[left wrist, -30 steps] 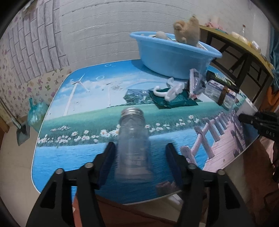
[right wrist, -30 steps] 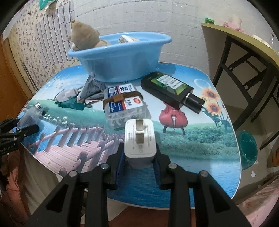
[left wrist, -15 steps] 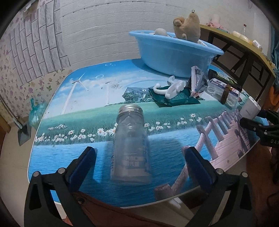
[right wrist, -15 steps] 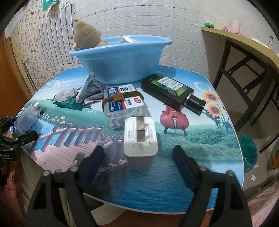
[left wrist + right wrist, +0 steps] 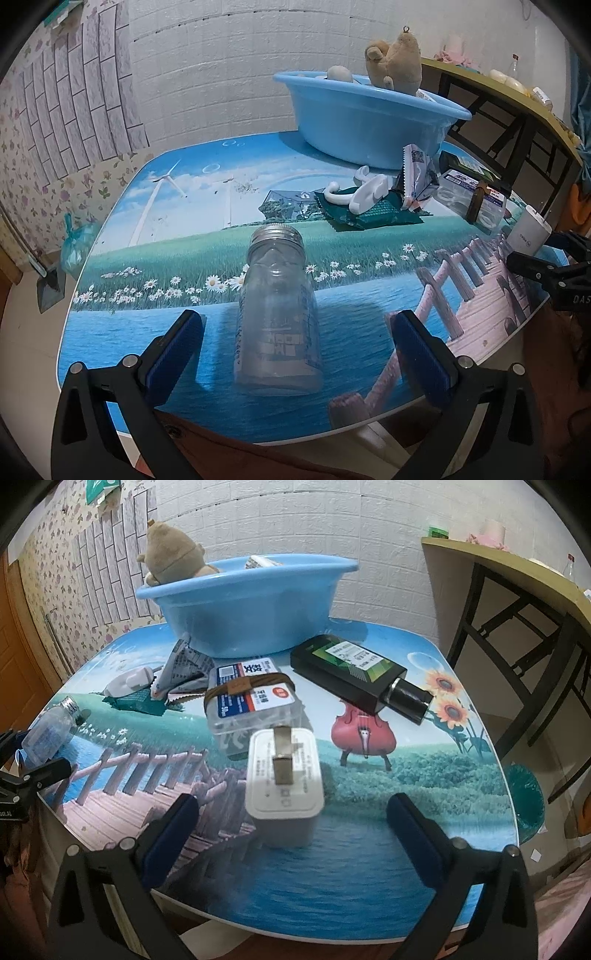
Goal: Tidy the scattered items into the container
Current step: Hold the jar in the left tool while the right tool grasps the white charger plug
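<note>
A clear glass jar [image 5: 279,317] with a metal lid lies on the printed table between the wide-open fingers of my left gripper [image 5: 295,332], untouched; it also shows in the right wrist view [image 5: 51,727]. A white charger plug [image 5: 284,794] stands between the open fingers of my right gripper [image 5: 291,823], not touching them; it also shows in the left wrist view [image 5: 528,230]. The blue basin [image 5: 243,605] at the table's back holds a plush toy [image 5: 171,554] and other items; it shows in the left wrist view [image 5: 369,118] too.
Scattered near the basin: a clear plastic box [image 5: 255,705] with a brown band, a black bottle box [image 5: 354,672], a crumpled silver packet [image 5: 188,664], a white hook [image 5: 365,190] on a green packet [image 5: 369,214]. A wooden side table [image 5: 517,590] stands right. Table edges are close to both grippers.
Both grippers opened wide and let go: the jar and the charger now rest on the table between the fingers. Both grippers pulled back slightly.
</note>
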A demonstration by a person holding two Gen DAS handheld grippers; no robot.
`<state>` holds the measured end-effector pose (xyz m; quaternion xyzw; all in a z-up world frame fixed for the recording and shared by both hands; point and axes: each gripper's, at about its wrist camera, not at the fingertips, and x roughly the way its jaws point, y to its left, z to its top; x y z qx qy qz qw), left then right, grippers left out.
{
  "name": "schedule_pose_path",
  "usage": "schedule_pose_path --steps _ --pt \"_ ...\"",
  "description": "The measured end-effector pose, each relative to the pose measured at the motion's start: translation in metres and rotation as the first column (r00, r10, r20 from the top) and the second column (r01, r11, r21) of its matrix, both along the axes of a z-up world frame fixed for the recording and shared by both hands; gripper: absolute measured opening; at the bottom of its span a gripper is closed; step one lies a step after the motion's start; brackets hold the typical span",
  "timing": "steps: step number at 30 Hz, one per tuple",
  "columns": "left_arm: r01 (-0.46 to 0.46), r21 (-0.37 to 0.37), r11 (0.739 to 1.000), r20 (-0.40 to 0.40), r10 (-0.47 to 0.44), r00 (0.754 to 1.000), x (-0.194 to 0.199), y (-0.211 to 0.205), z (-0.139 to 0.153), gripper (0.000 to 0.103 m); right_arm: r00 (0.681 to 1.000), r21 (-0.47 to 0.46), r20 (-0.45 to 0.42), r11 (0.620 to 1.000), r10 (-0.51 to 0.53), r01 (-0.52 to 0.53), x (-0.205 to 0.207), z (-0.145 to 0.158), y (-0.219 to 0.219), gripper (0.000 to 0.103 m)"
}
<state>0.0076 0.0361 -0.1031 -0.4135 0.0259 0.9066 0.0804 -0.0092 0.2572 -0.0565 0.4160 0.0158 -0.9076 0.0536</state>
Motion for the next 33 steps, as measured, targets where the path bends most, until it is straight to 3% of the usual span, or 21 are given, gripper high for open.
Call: schedule_pose_path --steps 7,16,21,25,26,30,33 --pt "-0.003 -0.003 1.000 0.007 0.003 1.000 -0.001 0.002 0.000 0.103 1.000 0.002 0.000 1.000 0.009 -0.009 -0.003 0.000 -0.004 0.103" --pt "-0.016 -0.005 1.000 0.020 0.016 1.000 -0.004 0.004 0.000 0.100 0.998 -0.004 -0.017 0.999 0.052 -0.052 -0.001 0.002 -0.007 0.085" --pt "0.015 -0.007 1.000 0.009 -0.015 1.000 0.001 0.009 0.004 0.083 0.999 -0.031 -0.031 0.999 0.044 -0.045 -0.004 0.003 -0.004 0.072" --pt "0.033 -0.006 0.999 0.003 -0.033 0.999 0.001 0.012 0.005 0.071 0.999 -0.036 -0.042 0.999 0.033 -0.034 -0.004 0.005 -0.003 0.047" --pt "0.039 -0.006 0.999 -0.001 -0.039 0.999 0.002 0.013 0.006 0.064 0.999 -0.042 -0.044 0.999 0.032 -0.033 -0.004 0.005 -0.002 0.039" --pt "0.050 -0.010 0.999 -0.014 -0.050 0.999 0.004 0.015 0.008 0.043 0.999 -0.073 -0.047 0.997 0.022 -0.025 -0.003 0.006 0.002 0.032" --pt "0.054 -0.016 0.998 -0.017 -0.055 0.998 0.006 0.016 0.008 0.041 0.999 -0.085 -0.045 0.996 0.010 -0.013 -0.003 0.006 0.005 0.026"
